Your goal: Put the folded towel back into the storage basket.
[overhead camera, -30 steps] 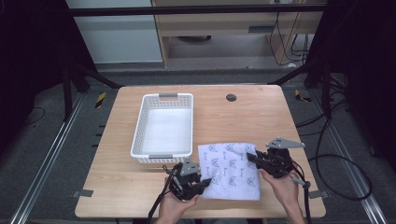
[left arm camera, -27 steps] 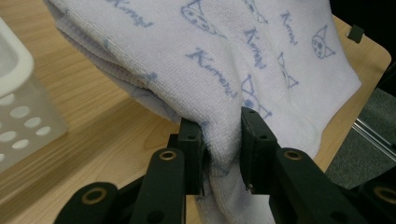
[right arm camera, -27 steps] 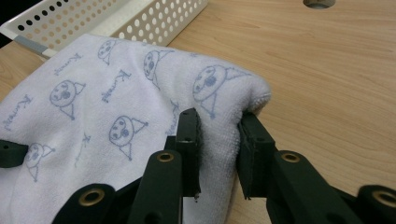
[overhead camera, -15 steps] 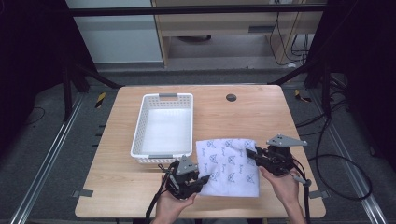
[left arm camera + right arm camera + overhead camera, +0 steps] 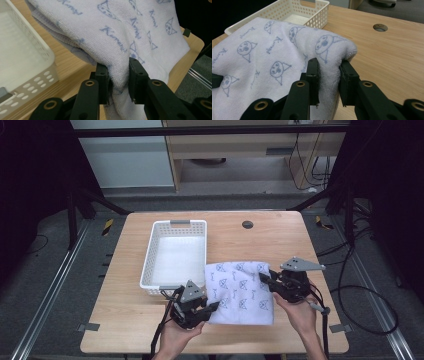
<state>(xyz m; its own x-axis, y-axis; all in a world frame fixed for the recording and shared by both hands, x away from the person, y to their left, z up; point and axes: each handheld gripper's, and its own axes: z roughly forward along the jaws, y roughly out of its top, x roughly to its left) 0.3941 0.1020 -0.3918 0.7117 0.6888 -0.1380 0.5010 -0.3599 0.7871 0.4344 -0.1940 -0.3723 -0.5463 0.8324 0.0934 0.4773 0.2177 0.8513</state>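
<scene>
Gripped the cat-print towel (image 5: 240, 292) beside the white basket (image 5: 175, 257), left tool (image 5: 204, 310) and right tool (image 5: 266, 281) each clamped on an edge to keep it spread above the desk (image 5: 280, 235).

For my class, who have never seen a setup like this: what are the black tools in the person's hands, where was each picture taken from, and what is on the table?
A person holds a two-jawed black claw in each hand. The high view looks down on a wooden table. On it are a white perforated basket and a white towel printed with blue cat faces. The other two pictures come from cameras riding on each claw, looking along its jaws. The left claw pinches the towel's near left edge; the right claw pinches its right edge. Both are shut on the towel, which bunches between the jaws in each close picture.
</scene>
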